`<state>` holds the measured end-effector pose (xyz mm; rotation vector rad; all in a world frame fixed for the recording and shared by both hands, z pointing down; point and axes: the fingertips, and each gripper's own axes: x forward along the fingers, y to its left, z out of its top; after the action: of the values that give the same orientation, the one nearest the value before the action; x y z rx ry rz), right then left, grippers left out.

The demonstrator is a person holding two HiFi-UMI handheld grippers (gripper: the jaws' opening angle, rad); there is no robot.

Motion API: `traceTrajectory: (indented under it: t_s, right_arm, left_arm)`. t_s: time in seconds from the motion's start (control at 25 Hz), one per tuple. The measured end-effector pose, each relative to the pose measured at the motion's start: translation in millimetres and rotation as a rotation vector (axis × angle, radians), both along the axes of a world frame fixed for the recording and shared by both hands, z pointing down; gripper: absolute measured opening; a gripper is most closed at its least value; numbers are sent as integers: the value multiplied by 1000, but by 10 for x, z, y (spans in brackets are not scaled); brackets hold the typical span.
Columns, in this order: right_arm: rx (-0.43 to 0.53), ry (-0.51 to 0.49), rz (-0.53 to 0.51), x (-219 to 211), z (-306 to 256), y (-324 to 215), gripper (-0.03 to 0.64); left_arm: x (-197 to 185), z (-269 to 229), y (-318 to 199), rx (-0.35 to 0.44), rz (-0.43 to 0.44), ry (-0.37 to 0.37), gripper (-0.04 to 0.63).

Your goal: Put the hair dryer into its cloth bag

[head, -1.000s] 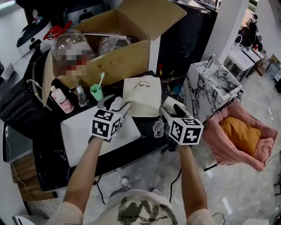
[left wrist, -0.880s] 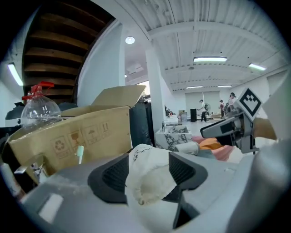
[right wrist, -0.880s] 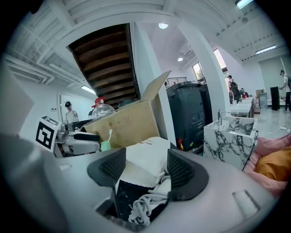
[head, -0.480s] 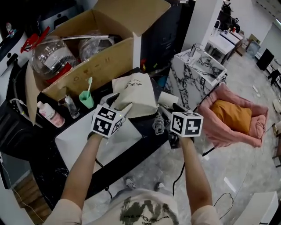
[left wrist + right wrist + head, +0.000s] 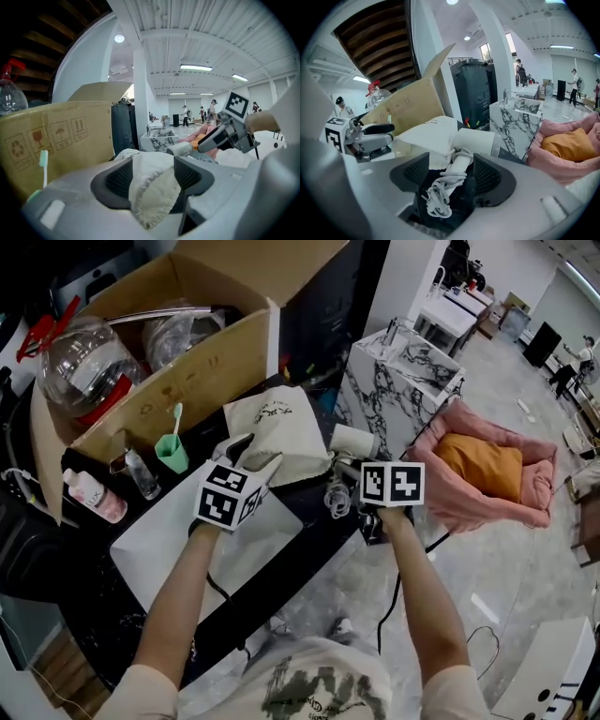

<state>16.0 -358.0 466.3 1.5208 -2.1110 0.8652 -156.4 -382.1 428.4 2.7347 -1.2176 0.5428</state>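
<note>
Counter (image 5: 309, 521) edge, bag (image 5: 281, 432) pinched, dryer (image 5: 352, 442) gripped

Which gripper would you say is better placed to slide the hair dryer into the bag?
Right. The right gripper holds the hair dryer by its handle, beside the cloth bag, whose edge the left gripper pinches.

The cardboard box (image 5: 65, 140) carries recycling and umbrella signs; print on the cloth bag (image 5: 281, 432) is illegible.
</note>
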Motion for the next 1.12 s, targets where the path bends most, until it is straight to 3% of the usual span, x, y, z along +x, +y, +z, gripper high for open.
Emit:
traceTrajectory:
  t_s: [0.24,0.52,0.88,1.12]
  right_arm:
    - [-137,82,43,15,315,0,302]
    - [-237,110,127,-51,554,6,314]
    - [-300,86,267,-91,839,-33,313]
    - [-291,105,290,-76,873,-18,313]
  left_arm:
    - [41,-86,16,16,9,56,283]
    - [69,-106,56,11,13,102,284]
    - [58,-71,116,-2,6,118,284]
    - [59,-54,130,-8,7,118,284]
